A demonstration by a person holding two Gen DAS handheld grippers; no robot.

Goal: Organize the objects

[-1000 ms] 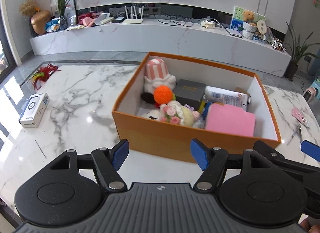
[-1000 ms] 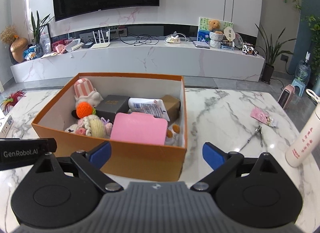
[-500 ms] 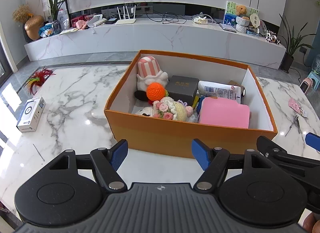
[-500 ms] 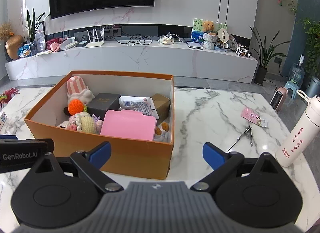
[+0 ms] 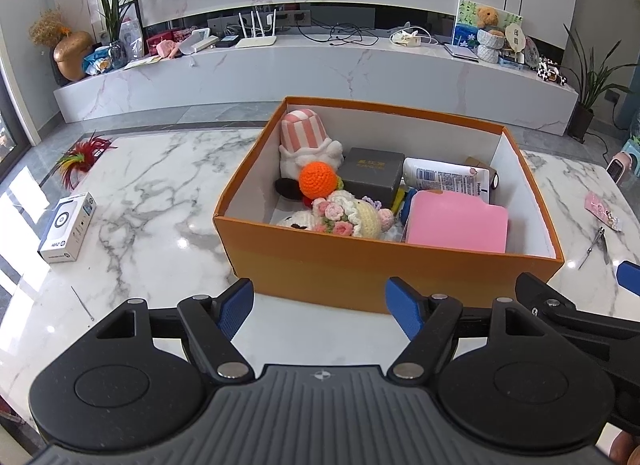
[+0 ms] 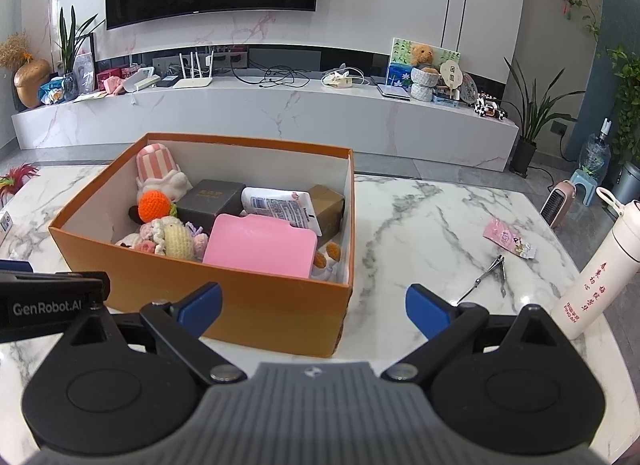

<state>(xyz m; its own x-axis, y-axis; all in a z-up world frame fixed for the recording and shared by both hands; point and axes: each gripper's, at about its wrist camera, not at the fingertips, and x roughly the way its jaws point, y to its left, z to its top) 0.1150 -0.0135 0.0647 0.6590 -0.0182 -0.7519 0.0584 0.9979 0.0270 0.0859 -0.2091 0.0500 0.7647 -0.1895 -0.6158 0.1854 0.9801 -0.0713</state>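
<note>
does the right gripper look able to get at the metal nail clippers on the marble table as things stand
Probably yes. The small metal nail clippers lie in the open on the white marble table, right of the orange cardboard box, with nothing between them and the open, empty right gripper. The white bottle stands further right.

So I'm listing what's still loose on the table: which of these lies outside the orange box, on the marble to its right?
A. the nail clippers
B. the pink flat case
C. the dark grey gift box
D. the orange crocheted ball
A: the nail clippers lie on the marble table right of the orange box, while the other three sit inside it.
</note>
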